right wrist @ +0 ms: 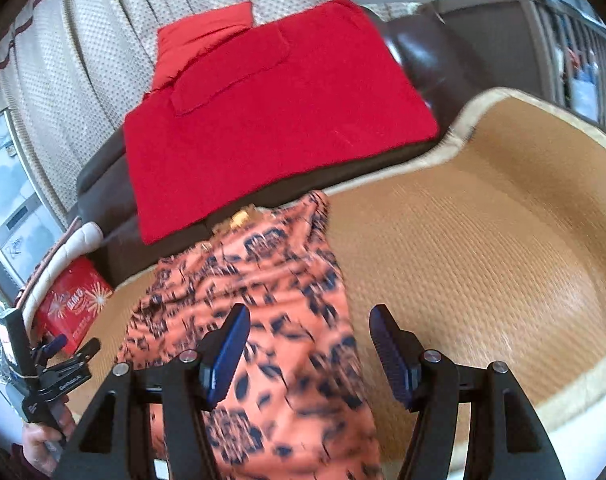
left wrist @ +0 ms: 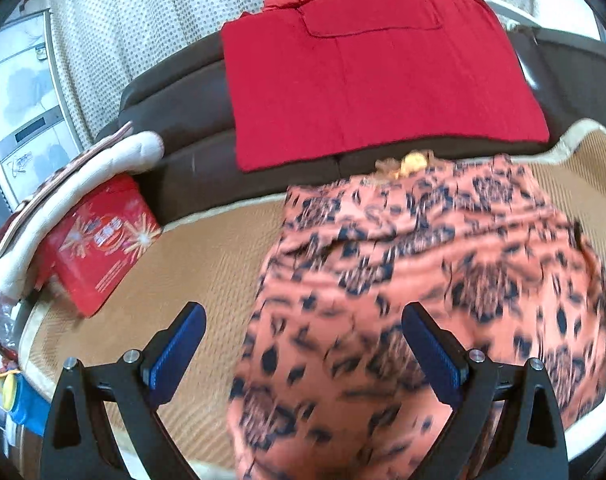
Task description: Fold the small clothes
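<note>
Your left gripper [left wrist: 303,344] stands wide, pads bare above the orange patterned garment [left wrist: 423,300]. Your right gripper [right wrist: 309,348] is also wide, nothing between its pads. The garment lies on the woven mat [right wrist: 483,240], its far end against the dark sofa [left wrist: 175,128]. Red box [left wrist: 103,240] at left: contents not visible.

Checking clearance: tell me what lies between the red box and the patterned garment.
Only bare woven mat lies between the red box and the orange patterned garment, as the left wrist view shows.
</note>
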The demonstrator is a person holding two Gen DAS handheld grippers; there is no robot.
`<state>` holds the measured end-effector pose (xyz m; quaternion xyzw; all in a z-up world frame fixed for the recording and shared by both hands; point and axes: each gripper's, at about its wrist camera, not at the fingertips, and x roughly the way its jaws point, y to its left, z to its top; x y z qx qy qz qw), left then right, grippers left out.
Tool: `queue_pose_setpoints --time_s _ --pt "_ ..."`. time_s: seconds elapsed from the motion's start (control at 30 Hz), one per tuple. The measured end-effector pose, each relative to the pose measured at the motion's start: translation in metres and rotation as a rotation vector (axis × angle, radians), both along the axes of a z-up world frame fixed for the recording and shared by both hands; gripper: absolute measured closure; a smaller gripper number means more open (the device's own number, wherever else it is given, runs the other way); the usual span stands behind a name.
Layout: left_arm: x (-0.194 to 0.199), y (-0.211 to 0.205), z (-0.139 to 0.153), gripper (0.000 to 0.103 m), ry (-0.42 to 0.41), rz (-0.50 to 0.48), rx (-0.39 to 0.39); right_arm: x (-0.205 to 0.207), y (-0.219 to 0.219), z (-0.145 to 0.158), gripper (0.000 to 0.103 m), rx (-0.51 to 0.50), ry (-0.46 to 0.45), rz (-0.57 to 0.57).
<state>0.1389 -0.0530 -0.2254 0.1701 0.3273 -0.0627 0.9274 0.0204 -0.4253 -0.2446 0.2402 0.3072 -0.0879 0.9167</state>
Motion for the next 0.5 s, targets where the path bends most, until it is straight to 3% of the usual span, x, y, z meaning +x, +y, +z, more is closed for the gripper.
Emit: queue_pose_setpoints --time_s 0.2,0.5 --pt "-0.025 0.037 -0.013 0.005 0.071 0.036 -0.001 -0.021 -0.006 -0.013 0.035 0.08 0.017 0.037" --pt "-0.03 0.102 -0.029 0.005 0.191 0.113 -0.114 -0.018 0.007 -0.046 0.035 0.168 0.149 0.124"
